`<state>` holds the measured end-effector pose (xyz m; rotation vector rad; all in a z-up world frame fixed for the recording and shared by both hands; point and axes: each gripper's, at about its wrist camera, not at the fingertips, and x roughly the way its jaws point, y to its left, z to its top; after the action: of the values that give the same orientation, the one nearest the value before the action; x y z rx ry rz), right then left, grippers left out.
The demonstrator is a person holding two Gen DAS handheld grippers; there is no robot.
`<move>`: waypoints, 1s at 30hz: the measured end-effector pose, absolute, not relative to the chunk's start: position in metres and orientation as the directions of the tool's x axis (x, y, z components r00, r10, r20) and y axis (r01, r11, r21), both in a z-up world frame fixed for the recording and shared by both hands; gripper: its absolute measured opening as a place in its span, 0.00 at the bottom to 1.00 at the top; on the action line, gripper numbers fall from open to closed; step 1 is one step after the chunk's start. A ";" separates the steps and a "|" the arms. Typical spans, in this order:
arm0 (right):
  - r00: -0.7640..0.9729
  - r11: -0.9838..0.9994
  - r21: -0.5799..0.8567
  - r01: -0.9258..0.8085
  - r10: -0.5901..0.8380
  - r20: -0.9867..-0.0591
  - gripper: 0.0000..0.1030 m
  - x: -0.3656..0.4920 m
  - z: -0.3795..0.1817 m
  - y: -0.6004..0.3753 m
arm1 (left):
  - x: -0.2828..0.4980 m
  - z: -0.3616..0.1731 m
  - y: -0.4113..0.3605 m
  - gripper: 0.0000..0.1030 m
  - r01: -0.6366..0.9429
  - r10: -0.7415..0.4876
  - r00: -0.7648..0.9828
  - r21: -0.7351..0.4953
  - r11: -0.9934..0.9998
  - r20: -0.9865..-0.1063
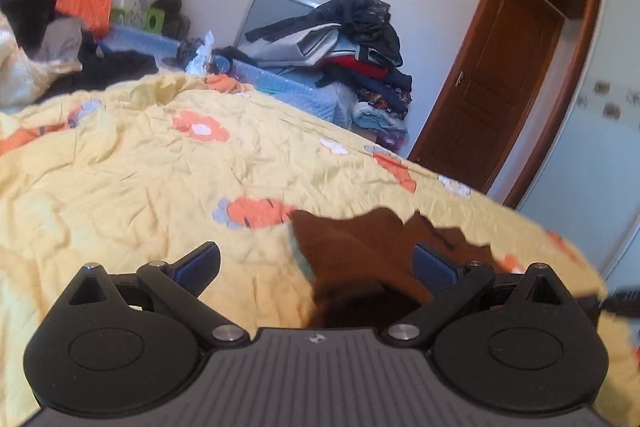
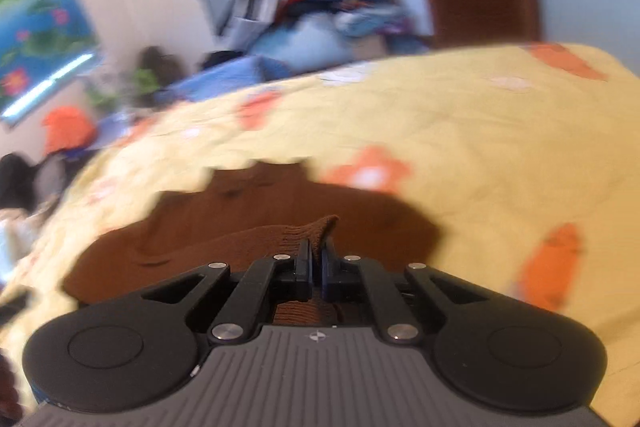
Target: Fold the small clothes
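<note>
A small brown knitted garment (image 2: 248,223) lies on the yellow flowered bedspread (image 2: 480,147). My right gripper (image 2: 316,251) is shut on a ribbed edge of it, and the pinched cloth stands up between the blue pads. In the left wrist view the same brown garment (image 1: 352,251) lies between and just beyond my spread fingers. My left gripper (image 1: 320,263) is open, its pads apart on either side of the cloth and not pressing it. The near part of the garment is hidden under the gripper body.
The yellow bedspread (image 1: 140,167) is wrinkled and slopes to an edge at the right. A tall pile of clothes (image 1: 348,47) sits behind the bed by a wooden door (image 1: 480,87). Bags and dark clothing (image 1: 60,27) crowd the far left.
</note>
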<state>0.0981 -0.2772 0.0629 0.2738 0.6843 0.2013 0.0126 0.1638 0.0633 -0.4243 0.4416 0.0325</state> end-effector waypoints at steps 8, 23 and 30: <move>0.729 0.975 0.216 -0.060 0.190 -0.657 0.10 0.118 0.030 -0.262 | 0.120 0.024 0.168 0.69 -0.162 -0.252 0.704 -0.496 0.853 -0.664; 0.804 0.980 -0.004 -0.200 0.162 -0.573 0.79 0.109 -0.003 -0.216 | 0.126 0.035 0.104 0.15 -0.025 0.031 0.706 0.018 1.000 -0.707; 0.799 0.988 -0.006 -0.154 0.122 -0.589 0.83 0.097 0.011 -0.210 | 0.086 0.038 0.086 0.35 0.018 0.064 0.795 0.129 0.992 -0.603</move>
<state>0.0970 -0.2103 0.0113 -0.0541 0.6279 0.1481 0.0861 0.0859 0.0379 0.1303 0.6516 0.0244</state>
